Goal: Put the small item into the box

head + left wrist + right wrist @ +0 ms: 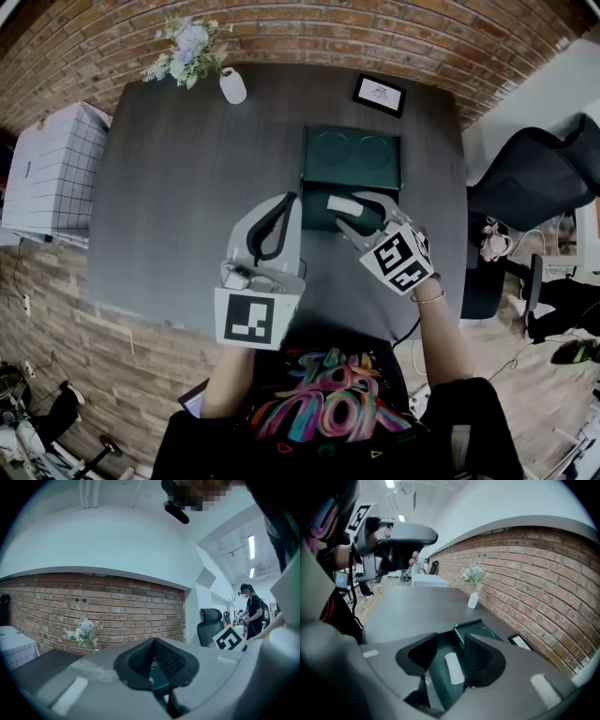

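Seen from above, a dark grey bench stands against a brick wall, with a white grid-patterned cabinet beside its left edge. Near the bench's far left corner stands a small white vase of pale flowers. In the near middle, the left gripper is held above the bench just left of the box, its two jaws pressed together at the tips with nothing between them; the left gripper view shows the same closed tips. Right of it sits a dark green box, its lid laid open toward the wall. The small item, a white oblong, lies inside the box. The right gripper is over the box with its jaws spread to either side of the item; in the right gripper view the item rests on the green floor, nearer the right jaw. A small framed card lies behind the box, and a black office chair stands beyond the bench's right edge.
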`<control>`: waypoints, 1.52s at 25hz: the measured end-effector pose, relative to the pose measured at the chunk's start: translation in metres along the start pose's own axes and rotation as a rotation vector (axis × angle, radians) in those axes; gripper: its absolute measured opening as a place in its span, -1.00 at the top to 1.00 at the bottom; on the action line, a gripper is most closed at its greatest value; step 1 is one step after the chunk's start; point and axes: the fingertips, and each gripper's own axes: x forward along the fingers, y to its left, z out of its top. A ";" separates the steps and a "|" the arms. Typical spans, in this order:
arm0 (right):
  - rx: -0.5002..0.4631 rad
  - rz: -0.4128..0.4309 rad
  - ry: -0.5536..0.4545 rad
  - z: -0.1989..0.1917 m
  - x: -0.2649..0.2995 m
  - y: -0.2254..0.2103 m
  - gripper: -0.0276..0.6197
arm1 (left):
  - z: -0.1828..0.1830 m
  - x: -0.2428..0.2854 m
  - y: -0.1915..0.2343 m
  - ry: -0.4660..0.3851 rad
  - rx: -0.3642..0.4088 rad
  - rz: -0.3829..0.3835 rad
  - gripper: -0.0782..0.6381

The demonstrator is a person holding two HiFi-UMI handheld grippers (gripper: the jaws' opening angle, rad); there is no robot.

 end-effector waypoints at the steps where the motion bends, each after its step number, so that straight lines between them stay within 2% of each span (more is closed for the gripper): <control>1: 0.010 -0.008 -0.022 0.006 -0.006 0.001 0.36 | 0.002 -0.002 -0.001 -0.003 0.001 -0.001 0.78; 10: 0.141 -0.119 -0.243 0.055 -0.071 -0.007 0.44 | 0.009 -0.017 -0.012 -0.014 0.019 -0.010 0.78; 14: 0.145 -0.200 -0.303 0.063 -0.102 -0.014 0.50 | 0.009 -0.022 -0.013 -0.014 0.019 -0.012 0.78; 16: 0.155 -0.221 -0.323 0.065 -0.115 -0.016 0.50 | 0.011 -0.023 -0.015 -0.016 0.022 -0.013 0.78; 26: 0.216 -0.338 -0.429 0.069 -0.170 -0.025 0.76 | 0.007 -0.029 -0.017 -0.008 0.028 -0.016 0.78; 33: 0.298 -0.377 -0.494 0.064 -0.189 -0.034 0.91 | 0.005 -0.031 -0.012 0.002 0.025 -0.007 0.78; 38: 0.336 -0.384 -0.505 0.057 -0.194 -0.040 0.91 | 0.004 -0.029 -0.012 0.007 0.021 -0.002 0.78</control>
